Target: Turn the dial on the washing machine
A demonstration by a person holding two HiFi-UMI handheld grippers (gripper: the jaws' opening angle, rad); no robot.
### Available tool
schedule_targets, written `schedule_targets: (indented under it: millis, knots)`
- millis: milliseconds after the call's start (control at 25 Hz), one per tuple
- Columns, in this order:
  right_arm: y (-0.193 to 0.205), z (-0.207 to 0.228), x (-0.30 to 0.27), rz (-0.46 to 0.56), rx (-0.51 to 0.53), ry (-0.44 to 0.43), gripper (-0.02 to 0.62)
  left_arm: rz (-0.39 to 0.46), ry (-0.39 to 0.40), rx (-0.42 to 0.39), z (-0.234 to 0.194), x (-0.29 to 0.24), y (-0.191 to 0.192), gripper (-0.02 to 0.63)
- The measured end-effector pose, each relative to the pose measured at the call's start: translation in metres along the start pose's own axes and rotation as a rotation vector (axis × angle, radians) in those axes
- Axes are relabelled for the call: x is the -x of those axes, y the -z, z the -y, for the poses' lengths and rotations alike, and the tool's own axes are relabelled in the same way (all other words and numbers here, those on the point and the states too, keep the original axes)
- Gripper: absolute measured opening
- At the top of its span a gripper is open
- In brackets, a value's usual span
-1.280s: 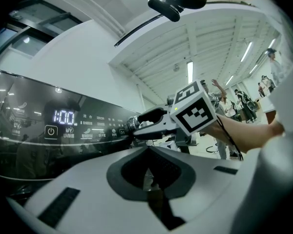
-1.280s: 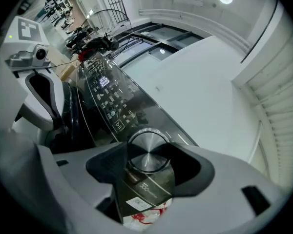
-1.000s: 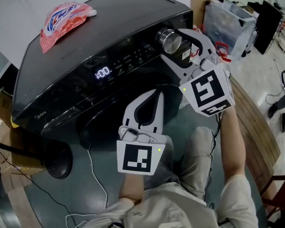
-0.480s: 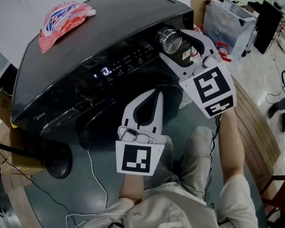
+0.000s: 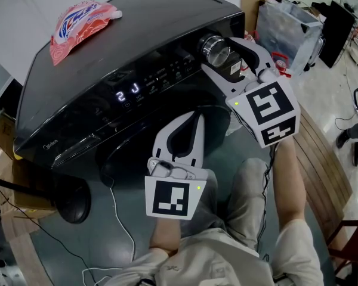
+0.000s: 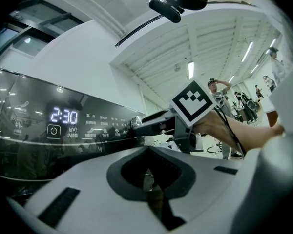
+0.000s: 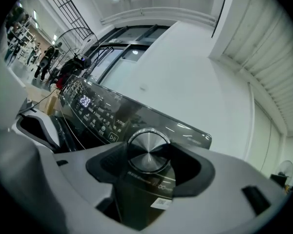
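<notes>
The dial (image 5: 213,49) sits at the far right of the washing machine (image 5: 107,46) front, its axis in line with the right gripper (image 5: 218,54), whose jaws clamp its rim; the left gripper (image 5: 196,118), closed and empty, hangs nearer.

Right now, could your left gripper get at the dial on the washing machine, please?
Probably not: the right gripper is closed on the dial, a jaw on either side, leaving no free side to grasp. The left gripper, shut, sits lower, in front of the washing machine's door.
</notes>
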State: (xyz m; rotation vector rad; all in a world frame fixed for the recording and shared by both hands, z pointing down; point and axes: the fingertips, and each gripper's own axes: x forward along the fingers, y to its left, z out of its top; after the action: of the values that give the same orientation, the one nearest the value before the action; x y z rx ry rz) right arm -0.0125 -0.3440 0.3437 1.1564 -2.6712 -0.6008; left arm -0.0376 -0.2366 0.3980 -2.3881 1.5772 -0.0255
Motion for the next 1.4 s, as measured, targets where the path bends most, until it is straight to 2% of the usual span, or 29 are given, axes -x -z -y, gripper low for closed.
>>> schedule_targets:
  millis: [640, 920, 1120, 1400]
  knots:
    - [0.006, -0.004, 0.040, 0.074, -0.020, 0.100, 0.271, 0.015, -0.033, 0.015, -0.010, 0.007, -0.003, 0.012]
    - [0.031, -0.018, 0.068, 0.066, -0.067, 0.143, 0.244, 0.021, -0.053, 0.031, -0.016, 0.012, -0.004, 0.012]
    - [0.040, -0.027, 0.080, 0.072, -0.108, 0.150, 0.238, 0.020, -0.056, 0.032, -0.016, 0.012, -0.002, 0.012]
    - [0.039, -0.032, 0.084, 0.083, -0.110, 0.146, 0.235, 0.009, -0.060, 0.022, -0.019, 0.012, 0.000, 0.012]
